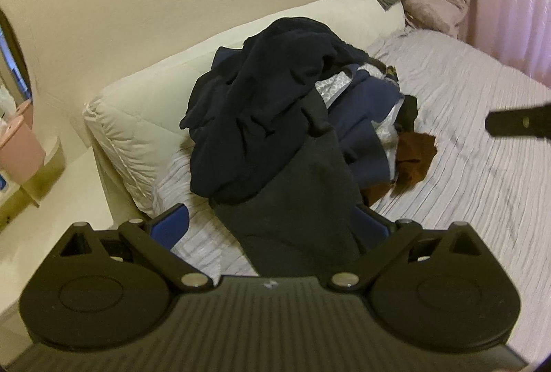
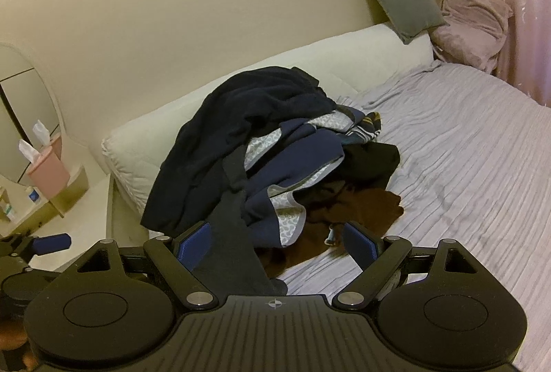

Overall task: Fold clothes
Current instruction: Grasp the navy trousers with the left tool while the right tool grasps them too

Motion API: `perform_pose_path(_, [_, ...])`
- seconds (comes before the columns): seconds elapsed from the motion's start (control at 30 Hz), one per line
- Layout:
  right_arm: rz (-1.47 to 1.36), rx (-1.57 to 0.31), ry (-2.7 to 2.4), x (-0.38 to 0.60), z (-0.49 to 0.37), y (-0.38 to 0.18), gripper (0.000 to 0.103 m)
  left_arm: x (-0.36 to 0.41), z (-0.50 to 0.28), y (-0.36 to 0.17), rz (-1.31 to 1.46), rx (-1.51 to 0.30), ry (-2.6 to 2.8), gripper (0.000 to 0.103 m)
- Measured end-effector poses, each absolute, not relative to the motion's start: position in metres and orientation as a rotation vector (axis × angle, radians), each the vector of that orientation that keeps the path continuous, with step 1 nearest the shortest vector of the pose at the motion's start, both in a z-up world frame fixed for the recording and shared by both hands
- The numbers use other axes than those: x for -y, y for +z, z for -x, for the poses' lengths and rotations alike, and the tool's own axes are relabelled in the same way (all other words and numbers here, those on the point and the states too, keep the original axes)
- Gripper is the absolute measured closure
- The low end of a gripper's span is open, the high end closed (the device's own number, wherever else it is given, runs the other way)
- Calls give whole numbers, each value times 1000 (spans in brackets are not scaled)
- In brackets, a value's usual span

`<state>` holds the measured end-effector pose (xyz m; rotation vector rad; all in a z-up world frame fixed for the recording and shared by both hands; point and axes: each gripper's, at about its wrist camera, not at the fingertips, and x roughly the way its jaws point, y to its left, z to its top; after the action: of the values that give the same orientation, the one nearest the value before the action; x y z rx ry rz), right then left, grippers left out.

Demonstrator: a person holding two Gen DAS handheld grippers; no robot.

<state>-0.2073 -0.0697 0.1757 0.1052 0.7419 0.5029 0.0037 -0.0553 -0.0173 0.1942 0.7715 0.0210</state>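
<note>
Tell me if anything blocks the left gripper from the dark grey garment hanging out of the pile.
Nothing visible blocks it. The dark grey garment trails from the clothes pile straight into the open left gripper, already lying between its blue pads. The navy garment lies over its upper end, which may drag when it is pulled.

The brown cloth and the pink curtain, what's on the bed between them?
Only bare, wrinkled lilac bedspread lies between the brown cloth and the pink curtain, clearest in the right wrist view.
</note>
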Motion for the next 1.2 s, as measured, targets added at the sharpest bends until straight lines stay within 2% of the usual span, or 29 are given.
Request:
perform_pose_path(0.23, [-47, -704, 560, 28, 150, 177, 17, 15, -67, -40, -300, -734, -67, 4])
perform_pose_path(0.47, [16, -767, 557, -50, 34, 148, 17, -22, -164, -82, -353, -739, -233, 11])
perform_pose_path(0.67, [17, -863, 536, -119, -72, 114, 17, -39, -221, -112, -304, -759, -372, 36])
perform_pose_path(0.77, [9, -904, 520, -133, -95, 95, 17, -44, -221, -118, -273, -740, -417, 56])
perform_pose_path(0.8, [27, -901, 516, -135, -94, 91, 28, -44, -219, -115, -271, -722, -431, 79])
perform_pose_path(0.83, [44, -899, 512, -137, -94, 88, 41, -43, -215, -109, -273, -699, -448, 92])
perform_pose_path(0.87, [63, -891, 511, -139, -92, 86, 48, -42, -211, -104, -276, -675, -464, 93])
perform_pose_path(0.9, [77, -875, 519, -137, -87, 88, 60, -40, -208, -99, -278, -652, -481, 97])
perform_pose_path(0.97, [64, -852, 531, -129, -82, 98, 75, -38, -200, -88, -283, -604, -513, 98])
perform_pose_path(1.07, [13, -762, 515, -101, -69, 130, 80, -34, -189, -72, -290, -533, -561, 99])
perform_pose_path(1.2, [-83, -618, 474, -26, -15, 181, 81, 0, -144, -35, -340, -418, -752, 99])
